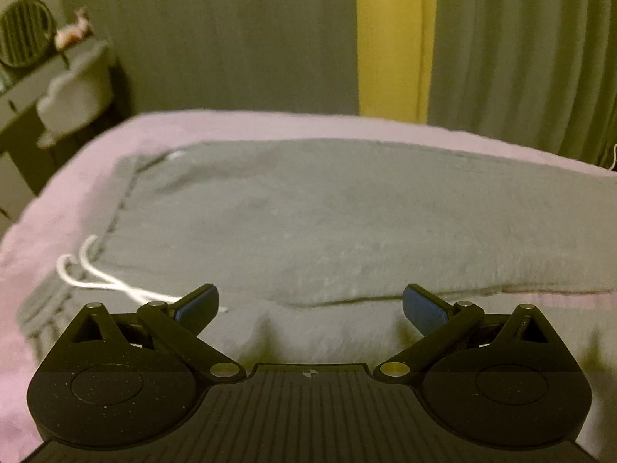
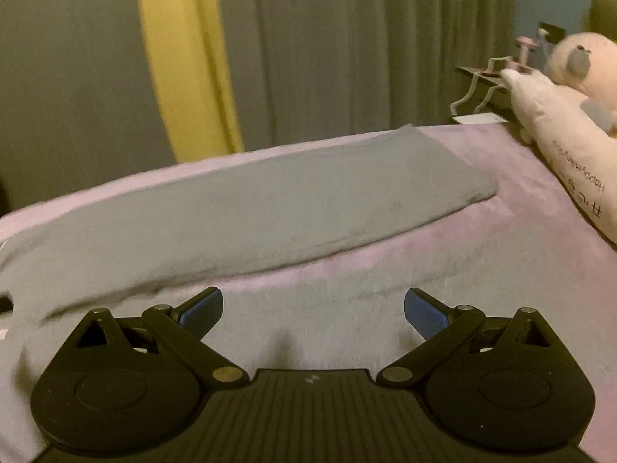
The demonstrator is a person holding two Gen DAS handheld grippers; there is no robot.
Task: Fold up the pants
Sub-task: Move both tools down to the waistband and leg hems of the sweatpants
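Pants: soft grey fleece, flat, tapering oblong.

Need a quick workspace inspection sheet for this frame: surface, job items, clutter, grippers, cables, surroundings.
Surface: bed with pink sheet, soft, lightly rumpled.
Job's things: grey pants lying flat, legs stacked one on the other; white drawstring loose at the waistband; leg cuffs towards the pillow.
Clutter: printed pillow and plush toy at the bed's edge.
Grippers: left gripper open over the waist end; right gripper open over bare sheet; neither holds anything.
Cables: white cord at the far right edge, type unclear.
Surroundings: grey curtains, yellow strip, side shelf.
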